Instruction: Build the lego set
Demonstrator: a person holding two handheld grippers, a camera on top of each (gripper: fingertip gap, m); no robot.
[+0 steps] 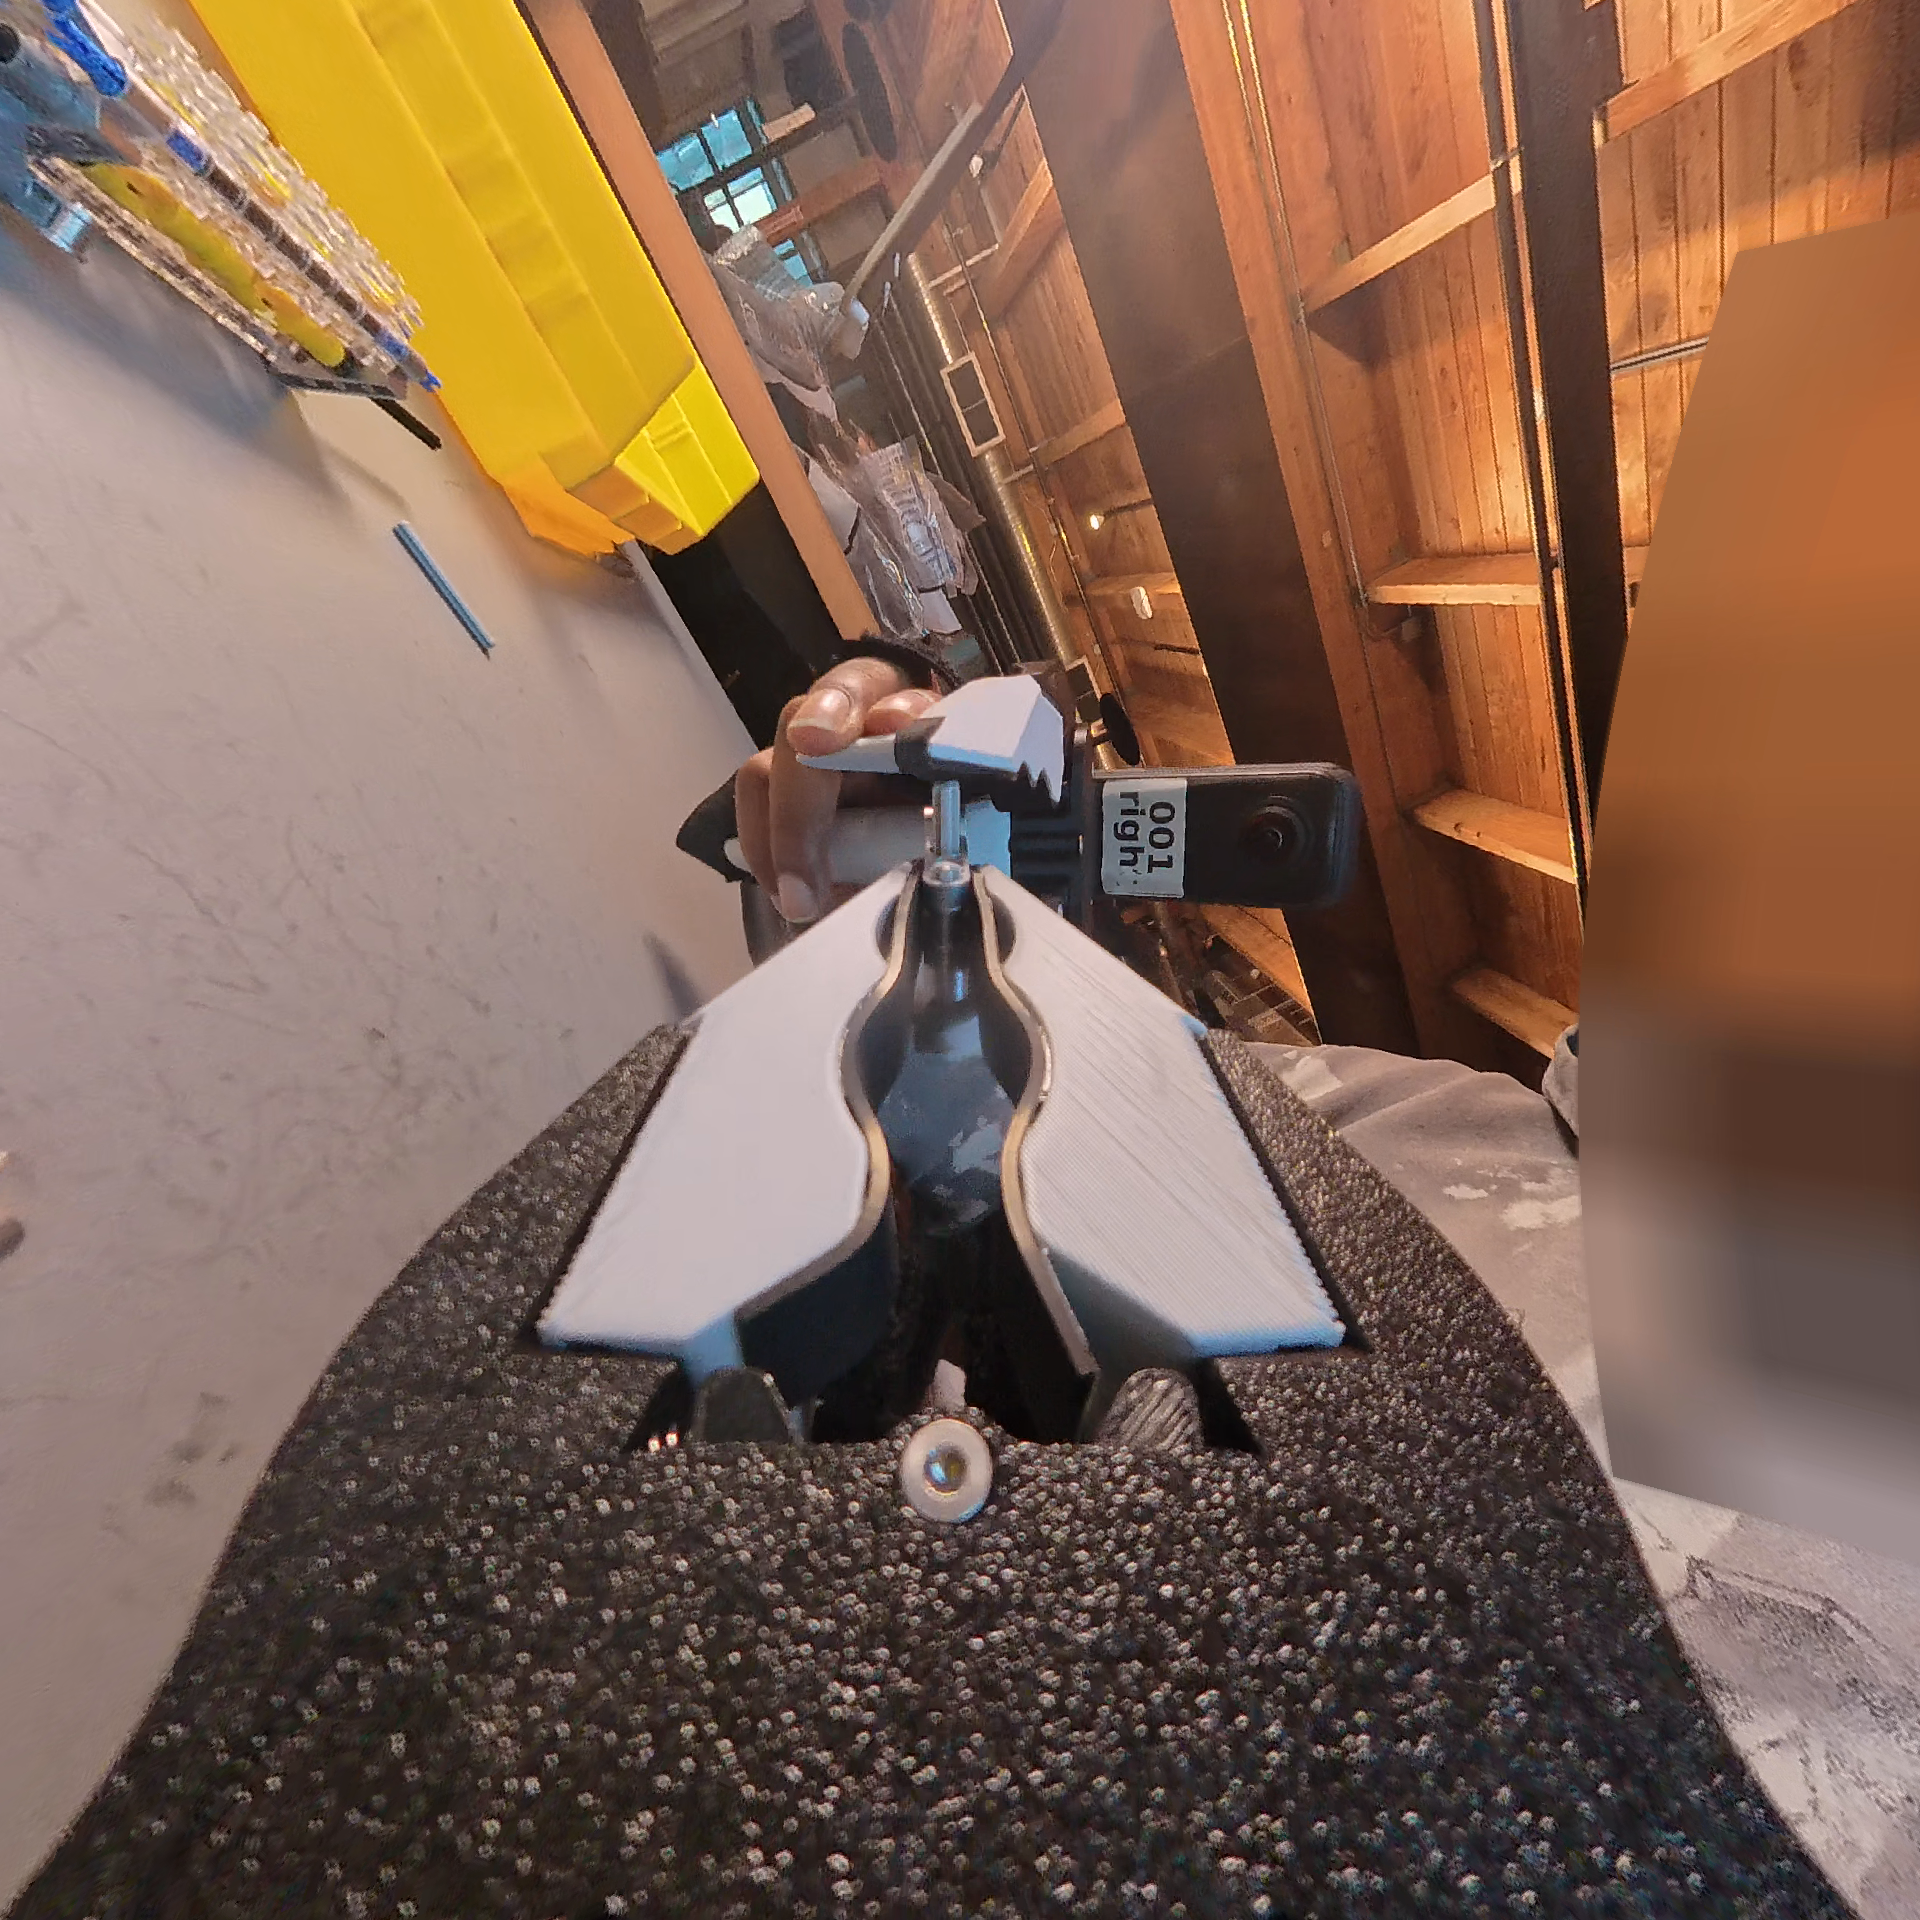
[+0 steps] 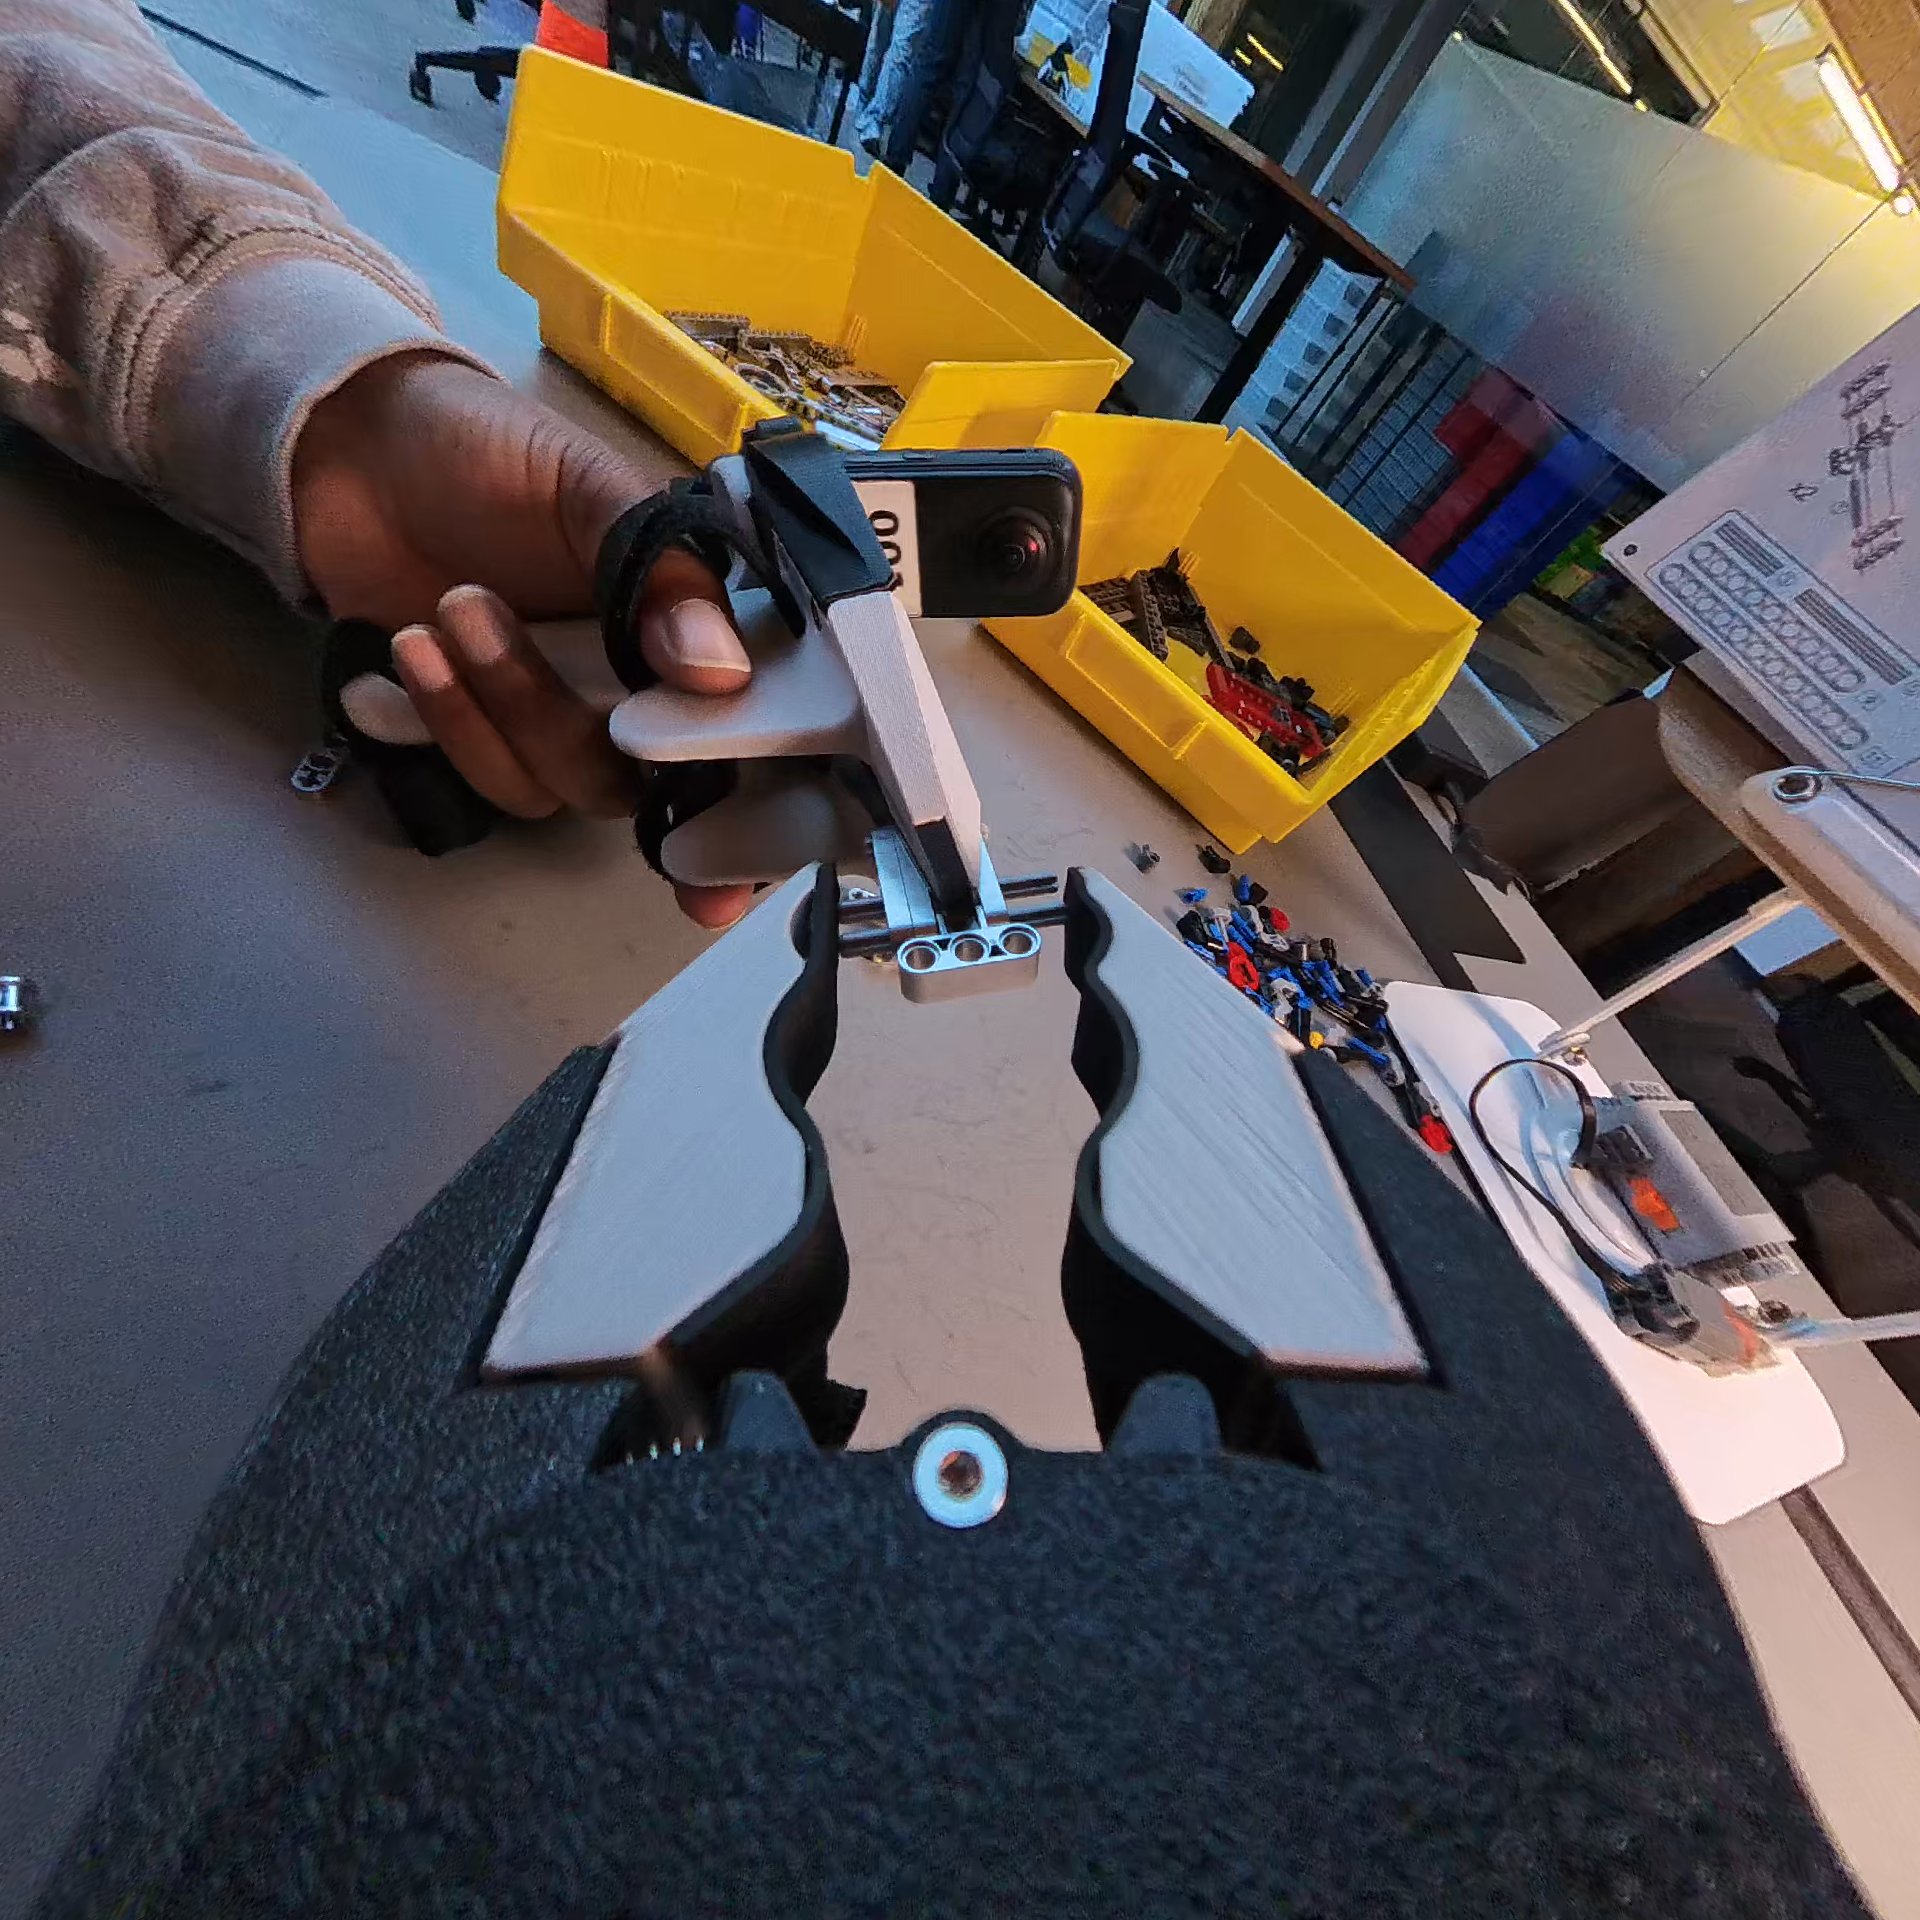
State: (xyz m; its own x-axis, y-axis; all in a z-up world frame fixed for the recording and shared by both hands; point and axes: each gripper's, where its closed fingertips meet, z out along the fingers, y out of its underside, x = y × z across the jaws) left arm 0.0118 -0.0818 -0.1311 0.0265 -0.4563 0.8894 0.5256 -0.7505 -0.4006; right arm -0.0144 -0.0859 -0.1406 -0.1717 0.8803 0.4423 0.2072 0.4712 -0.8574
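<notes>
My left gripper (image 1: 945, 883) is shut on a small grey beam assembly, of which only a metal-grey bit shows at its tips. In the right wrist view the left gripper (image 2: 956, 894) comes down from above, held by a hand, and pinches a grey three-hole beam (image 2: 966, 951) with two black axles (image 2: 1044, 912) through it, just above the table. My right gripper (image 2: 951, 896) is open wide, with one fingertip at each end of the axles. I cannot tell whether they touch. The right gripper (image 1: 966, 748) also shows beyond the left one's tips.
Two yellow bins (image 2: 665, 343) (image 2: 1143, 686) of parts stand behind. A pile of small blue, black and red pins (image 2: 1278, 966) lies to the right. A white tray (image 2: 1714, 1455) holds a grey motor (image 2: 1683, 1195). An instruction sheet (image 2: 1787, 623) stands at the far right. A blue axle (image 1: 442, 587) lies on the table. Both grippers' tips are close together, under 4 cm apart.
</notes>
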